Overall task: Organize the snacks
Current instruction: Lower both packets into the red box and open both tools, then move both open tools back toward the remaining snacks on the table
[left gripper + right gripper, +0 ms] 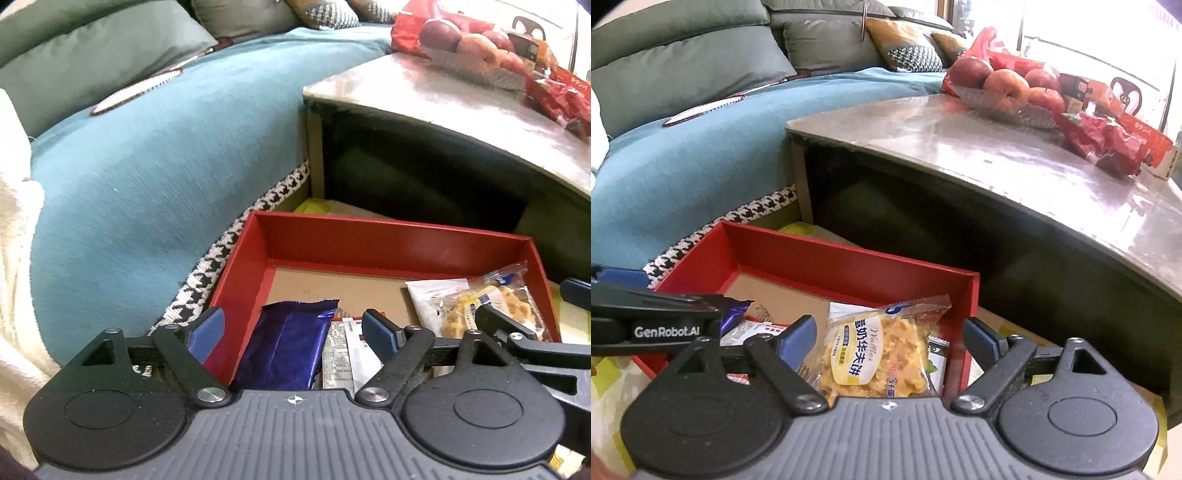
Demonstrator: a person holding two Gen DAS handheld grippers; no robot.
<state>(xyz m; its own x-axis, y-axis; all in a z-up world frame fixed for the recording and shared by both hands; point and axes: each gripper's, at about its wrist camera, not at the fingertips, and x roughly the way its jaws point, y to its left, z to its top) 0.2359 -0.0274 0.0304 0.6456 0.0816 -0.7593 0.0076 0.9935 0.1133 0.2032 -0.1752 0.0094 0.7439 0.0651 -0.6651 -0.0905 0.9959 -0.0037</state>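
Red box (369, 236) holds purple bar (284, 343) and waffle packet (882, 354).

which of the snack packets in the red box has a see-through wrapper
The waffle packet at the box's right end: its clear wrapper shows the golden waffle. The purple packet is opaque foil.

Two matching handheld grippers, black and grey with blue pads

The left gripper (293, 328) and right gripper (890, 334) each show a grey ribbed body marked with a small white cross-in-circle, two round black discs to either side, black linkage arms with triangular cut-outs, silver screws at the pivots, and blue fingertips (207, 326). White "GenRobot.AI" lettering runs along the left gripper's black side in the right wrist view.
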